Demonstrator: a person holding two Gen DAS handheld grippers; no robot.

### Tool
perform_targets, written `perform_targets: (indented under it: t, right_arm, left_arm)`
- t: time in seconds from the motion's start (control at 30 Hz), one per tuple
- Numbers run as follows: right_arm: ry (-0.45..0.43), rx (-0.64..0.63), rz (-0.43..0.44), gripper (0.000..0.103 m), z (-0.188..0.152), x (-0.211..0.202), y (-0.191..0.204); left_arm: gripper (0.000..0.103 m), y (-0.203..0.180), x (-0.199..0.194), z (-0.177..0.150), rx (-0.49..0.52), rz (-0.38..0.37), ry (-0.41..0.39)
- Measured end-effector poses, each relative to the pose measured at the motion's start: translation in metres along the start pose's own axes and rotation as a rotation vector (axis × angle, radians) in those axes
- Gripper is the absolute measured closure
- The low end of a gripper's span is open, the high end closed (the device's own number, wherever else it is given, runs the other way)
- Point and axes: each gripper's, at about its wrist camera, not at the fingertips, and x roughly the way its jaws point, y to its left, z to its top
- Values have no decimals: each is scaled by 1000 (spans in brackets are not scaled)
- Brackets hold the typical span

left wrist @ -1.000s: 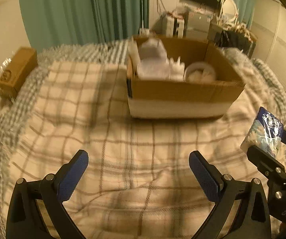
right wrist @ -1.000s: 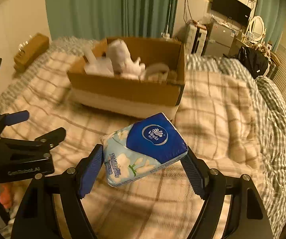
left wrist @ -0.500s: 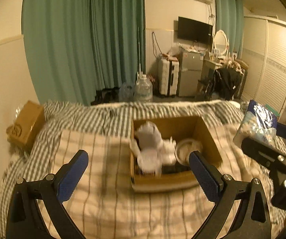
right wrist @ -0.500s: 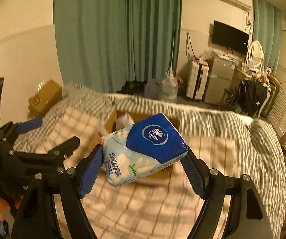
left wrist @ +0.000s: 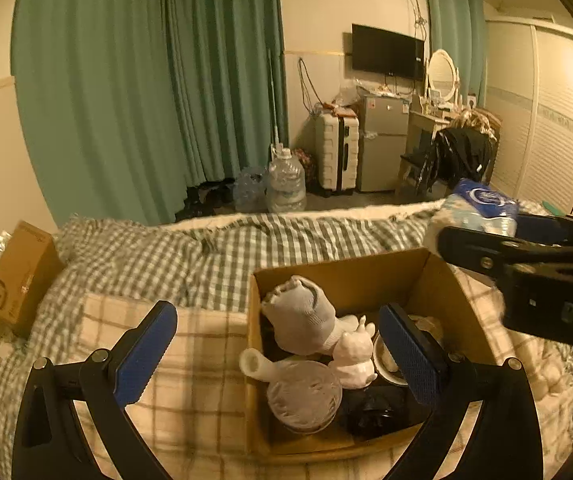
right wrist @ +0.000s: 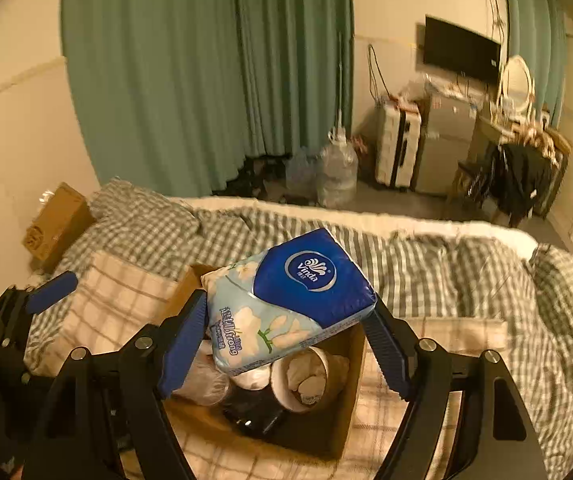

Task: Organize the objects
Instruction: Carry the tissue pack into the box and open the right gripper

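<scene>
Right gripper (right wrist: 286, 332): clamped on a tissue pack (right wrist: 286, 300), one blue pad pressing each short end.
Tissue pack: a soft blue-and-white plastic-wrapped pack, held tilted between the fingers, directly above the open cardboard box (right wrist: 346, 380). It looks light and squashy with a slick wrapper, so a hold across the ends, as here, seems safest; squeezing harder would likely only dent it.
Left gripper (left wrist: 274, 356): wide open and holding nothing, its pads spread apart and hovering over the near-left side of the box.
Cardboard box: just below and ahead of both grippers, sitting on the bed (left wrist: 190, 248). Inside are a grey sock (left wrist: 302, 316), a small white figurine (left wrist: 356, 356), a round lidded container (left wrist: 304, 394) and a black item.
Bed: checked blankets stretch out beyond the box.
Beyond the bed: green curtains (left wrist: 146, 80), a water jug (left wrist: 286, 180) and a white suitcase (left wrist: 336, 152).
</scene>
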Motion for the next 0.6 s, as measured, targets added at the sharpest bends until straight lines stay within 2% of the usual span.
perform_targets:
  t: [0.13, 0.23, 0.3, 0.33, 0.37, 0.4, 0.47, 0.6]
  right_arm:
    - [51, 11, -4, 28, -7, 34, -10]
    - [56, 14, 2, 27, -11, 46, -13]
    - [43, 25, 25, 24, -11, 49, -15]
    - [37, 32, 30, 18, -11, 49, -15]
    - [27, 35, 34, 6, -10, 48, -14]
    - [-4, 36, 23, 2, -9, 44, -14]
    - [-46, 45, -8, 0, -8, 34, -15]
    - [-75, 83, -22, 0, -2, 8, -24]
  left_arm:
    - [0, -6, 24, -12, -3, -15, 31]
    - [0, -10, 35, -17, 3, -22, 48]
    - [0, -11, 37, -19, 3, -23, 55]
    - [0, -11, 36, -19, -1, -24, 51]
    - [0, -10, 34, -18, -8, -27, 44]
    - [0, -8, 30, -18, -11, -30, 39]
    - [0, -8, 25, -14, -16, -28, 28]
    - [0, -6, 3, -1, -21, -28, 5]
